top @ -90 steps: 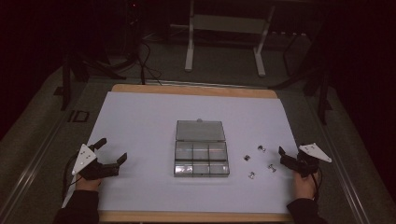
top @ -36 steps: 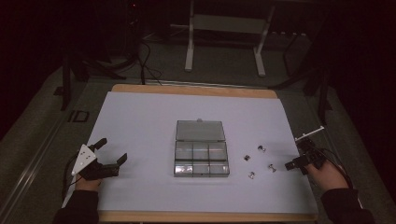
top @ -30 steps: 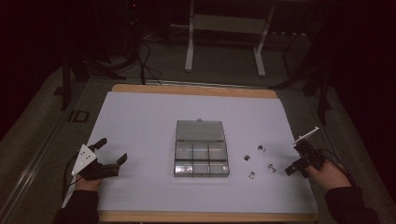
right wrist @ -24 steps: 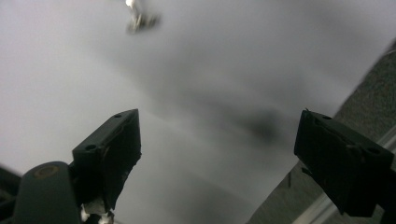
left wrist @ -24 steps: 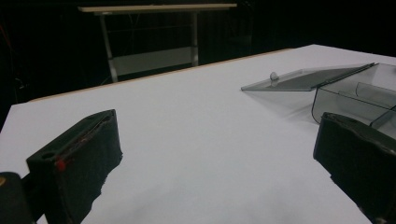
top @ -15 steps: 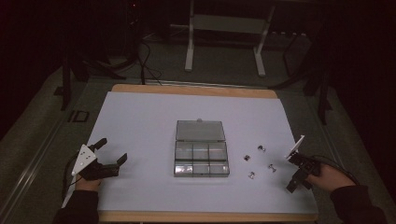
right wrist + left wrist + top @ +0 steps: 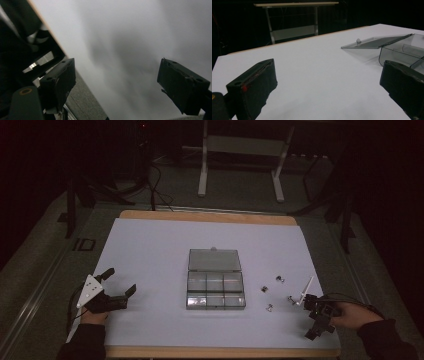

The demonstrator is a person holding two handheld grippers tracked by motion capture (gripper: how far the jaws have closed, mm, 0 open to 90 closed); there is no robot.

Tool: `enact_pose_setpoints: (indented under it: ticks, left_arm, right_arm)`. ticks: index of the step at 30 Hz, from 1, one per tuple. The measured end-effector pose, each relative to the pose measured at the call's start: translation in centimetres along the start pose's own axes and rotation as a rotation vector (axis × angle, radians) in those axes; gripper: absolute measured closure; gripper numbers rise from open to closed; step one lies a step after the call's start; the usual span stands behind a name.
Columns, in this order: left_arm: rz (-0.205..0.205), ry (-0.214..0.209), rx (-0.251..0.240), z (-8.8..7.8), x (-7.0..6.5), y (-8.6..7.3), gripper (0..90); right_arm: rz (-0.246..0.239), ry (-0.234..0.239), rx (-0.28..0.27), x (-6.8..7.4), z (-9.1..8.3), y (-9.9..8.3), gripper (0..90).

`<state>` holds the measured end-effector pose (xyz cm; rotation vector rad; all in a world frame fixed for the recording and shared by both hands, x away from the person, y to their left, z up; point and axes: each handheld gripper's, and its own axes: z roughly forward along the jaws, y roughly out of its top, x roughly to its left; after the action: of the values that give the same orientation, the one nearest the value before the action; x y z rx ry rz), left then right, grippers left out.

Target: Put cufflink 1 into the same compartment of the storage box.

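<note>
Both grippers rest spread and empty — the left gripper (image 7: pixel 120 282) near the tabletop's (image 7: pixel 150 250) left edge, the right gripper (image 7: pixel 315 319) at its front-right corner beside small metal parts (image 7: pixel 280 279).

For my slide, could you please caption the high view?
Open grippers, left gripper and right gripper, flank an open compartment box beside small metal parts.
</note>
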<state>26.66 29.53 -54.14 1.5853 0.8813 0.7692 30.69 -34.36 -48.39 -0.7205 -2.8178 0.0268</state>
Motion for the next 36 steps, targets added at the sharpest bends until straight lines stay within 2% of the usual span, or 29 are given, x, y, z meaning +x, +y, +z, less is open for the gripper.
enact_pose_setpoints:
  ticks: [4,5,6,11,14,15,16,17,18,20,21,25,27,29,30,32,34,35,36]
  left_arm:
    - [0.001,0.000,0.000,0.0,0.0,0.0,1.6]
    - [0.001,0.000,0.000,0.0,0.0,0.0,1.6]
    - [0.000,0.000,0.000,0.0,0.0,0.0,1.7]
    - [0.000,0.000,0.000,0.0,0.0,0.0,1.7]
    - [0.000,0.001,0.000,0.0,0.0,0.0,1.6]
    - [0.000,0.001,0.000,0.0,0.0,0.0,1.7]
    - [0.000,0.001,0.000,0.0,0.0,0.0,1.7]
    - [0.000,0.001,0.001,0.0,0.0,0.0,1.7]
    - [0.000,0.001,0.000,0.0,0.0,0.0,1.6]
    - [0.000,0.001,0.000,0.0,0.0,0.0,1.7]
    - [0.000,0.000,0.000,0.0,0.0,0.0,1.7]
    - [0.000,0.000,0.000,0.0,0.0,0.0,1.6]
    - [0.000,0.000,0.000,0.0,0.0,0.0,1.7]
    - [-0.001,0.000,0.000,0.0,0.0,0.0,1.6]
    - [0.000,0.000,0.000,0.0,0.0,0.0,1.7]
    - [0.000,0.000,0.000,0.0,0.0,0.0,1.6]
    - [-0.001,0.000,0.001,0.0,0.0,0.0,1.7]
    - [-0.001,0.000,0.001,0.0,0.0,0.0,1.6]
    - [-0.001,0.000,0.001,0.0,0.0,0.0,1.6]
  right_arm:
    - [-0.072,0.000,-0.019,0.8,0.0,0.5,15.4]
    - [-0.072,0.000,-0.019,0.8,0.0,0.5,15.4]
    - [-0.109,-0.005,-0.038,1.2,0.0,0.8,15.4]
    - [-0.180,-0.005,-0.071,1.9,-0.5,1.5,15.3]
    - [-0.230,-0.082,-0.088,2.2,-1.0,2.0,16.1]
    - [-0.230,-0.082,-0.088,2.2,-1.0,2.0,16.1]
    - [-0.238,-0.103,-0.088,2.3,-1.1,2.1,16.1]
    - [-0.238,-0.103,-0.088,2.3,-1.1,2.1,19.4]
    - [-0.239,-0.133,-0.104,2.2,-1.7,2.7,22.8]
    - [-0.239,-0.150,-0.105,2.2,-1.9,2.9,22.9]
    - [-0.235,-0.178,-0.119,2.1,-2.1,3.2,22.9]
    - [-0.198,-0.186,-0.120,1.9,-2.4,3.8,22.0]
    - [-0.177,-0.210,-0.119,1.5,-2.5,4.2,22.3]
    - [-0.181,-0.217,-0.116,1.4,-2.6,4.3,22.9]
    - [-0.190,-0.242,-0.128,1.2,-2.7,4.5,29.4]
    - [-0.191,-0.238,-0.135,1.0,-2.8,4.6,30.8]
    - [-0.189,-0.266,-0.155,0.5,-3.0,4.9,37.0]
    - [-0.189,-0.266,-0.155,0.5,-3.0,4.9,37.0]
    - [-0.180,-0.271,-0.163,0.0,-3.1,5.1,43.7]
